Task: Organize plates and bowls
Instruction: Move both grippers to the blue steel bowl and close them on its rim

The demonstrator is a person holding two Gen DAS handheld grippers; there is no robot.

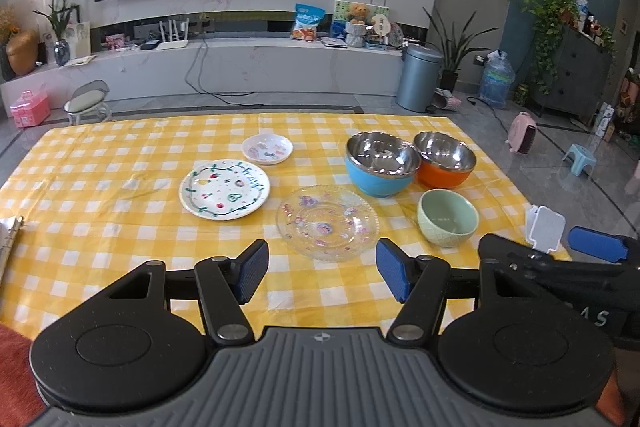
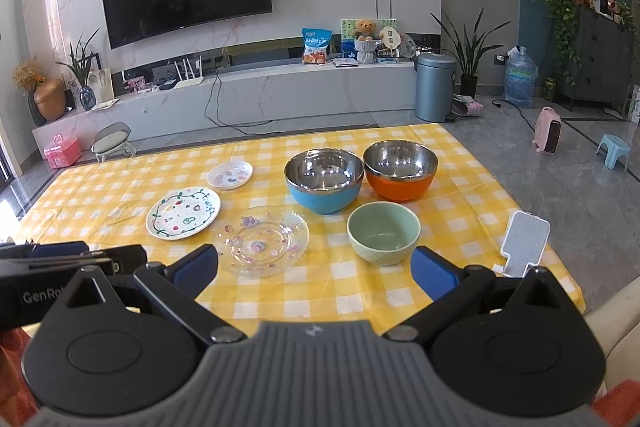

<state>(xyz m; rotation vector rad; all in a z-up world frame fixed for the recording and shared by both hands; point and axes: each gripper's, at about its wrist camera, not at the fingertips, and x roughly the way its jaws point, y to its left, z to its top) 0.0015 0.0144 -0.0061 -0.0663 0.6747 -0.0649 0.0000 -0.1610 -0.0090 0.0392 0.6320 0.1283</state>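
On the yellow checked tablecloth lie a clear glass plate with pink prints, a white plate with green writing and a small white saucer. To their right stand a blue steel bowl, an orange steel bowl and a pale green bowl. My left gripper hangs open over the table's near edge, just short of the glass plate, nothing between its blue pads. My right gripper is open too, in front of the green bowl, holding nothing.
A white phone stand sits at the table's right front corner. A ring binder lies at the left edge. Beyond the table are a TV wall unit, a grey bin, a small stool and plants.
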